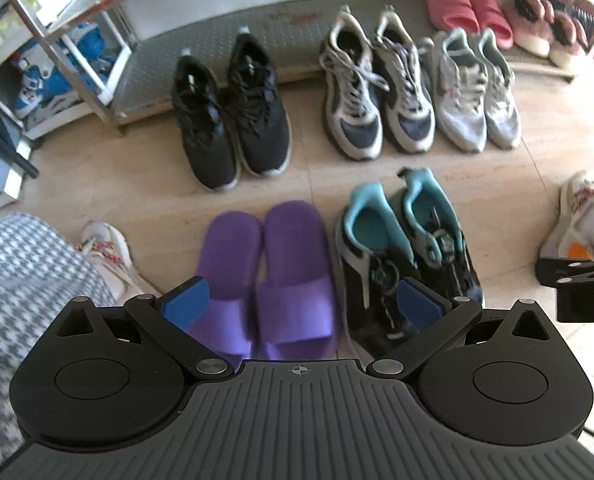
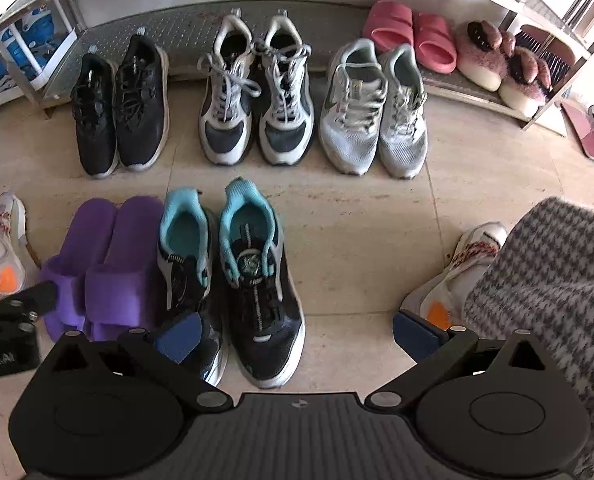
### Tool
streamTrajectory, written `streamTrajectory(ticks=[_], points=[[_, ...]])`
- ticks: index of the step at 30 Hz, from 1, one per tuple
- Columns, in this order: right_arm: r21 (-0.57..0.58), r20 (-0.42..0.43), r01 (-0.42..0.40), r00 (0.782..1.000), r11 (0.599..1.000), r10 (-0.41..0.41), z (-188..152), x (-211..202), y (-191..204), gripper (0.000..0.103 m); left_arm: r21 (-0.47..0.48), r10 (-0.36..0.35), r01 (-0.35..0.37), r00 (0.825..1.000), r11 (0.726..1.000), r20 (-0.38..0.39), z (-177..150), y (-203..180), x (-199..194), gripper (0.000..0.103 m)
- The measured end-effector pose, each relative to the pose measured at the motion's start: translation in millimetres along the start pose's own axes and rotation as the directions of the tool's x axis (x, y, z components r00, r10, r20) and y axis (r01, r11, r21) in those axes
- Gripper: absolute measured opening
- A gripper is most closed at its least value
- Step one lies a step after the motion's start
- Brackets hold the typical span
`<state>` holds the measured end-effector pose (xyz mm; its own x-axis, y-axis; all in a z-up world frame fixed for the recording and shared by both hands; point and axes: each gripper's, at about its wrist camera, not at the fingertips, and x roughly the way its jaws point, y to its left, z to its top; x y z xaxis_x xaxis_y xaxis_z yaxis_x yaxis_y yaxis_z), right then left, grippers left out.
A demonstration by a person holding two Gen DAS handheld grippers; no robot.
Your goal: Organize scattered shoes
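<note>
Shoes stand in paired rows on the tiled floor. The back row holds black sneakers, grey-and-navy sneakers and light grey sneakers. In front sit purple slippers and teal-lined black sneakers. My left gripper hangs open above the purple slippers, nothing between its blue pads. My right gripper is open above the teal-lined sneakers, also holding nothing. The same back row appears in the right wrist view: black sneakers, grey-and-navy sneakers, light grey sneakers.
A low metal rack behind the rows carries pink slides and furry pink slippers. A person's houndstooth-clad legs and white sneakers flank the shoes. Shelving with blue-and-white items stands at far left.
</note>
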<state>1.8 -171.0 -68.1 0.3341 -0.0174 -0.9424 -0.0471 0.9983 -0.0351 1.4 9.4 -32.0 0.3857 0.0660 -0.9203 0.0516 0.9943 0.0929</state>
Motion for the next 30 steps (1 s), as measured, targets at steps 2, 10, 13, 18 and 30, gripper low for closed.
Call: streamTrajectory(ticks=[2,10,13,18,30], points=[[0.002,0.019,-0.011,1.000,1.000,0.011,9,1,0,0.102,-0.014,0.002,-0.002,1.000,1.000,0.015,12,10,-1,0.103],[0.003,0.088,-0.060,0.994,0.998,0.060,44,8,-1,0.101,-0.013,-0.011,0.011,1.000,1.000,0.015,45,24,23,0.103],[-0.015,0.075,-0.094,0.993,0.995,0.095,44,25,4,0.093,-0.012,-0.036,0.036,0.999,0.999,-0.037,43,18,40,0.102],[-0.019,-0.021,-0.144,0.989,0.989,0.143,39,54,7,0.073,-0.023,-0.017,0.015,0.994,1.000,-0.104,33,12,56,0.102],[-0.059,-0.149,-0.156,0.978,0.986,0.146,47,132,31,0.041,-0.096,0.021,-0.039,0.983,0.995,-0.181,38,21,95,0.102]])
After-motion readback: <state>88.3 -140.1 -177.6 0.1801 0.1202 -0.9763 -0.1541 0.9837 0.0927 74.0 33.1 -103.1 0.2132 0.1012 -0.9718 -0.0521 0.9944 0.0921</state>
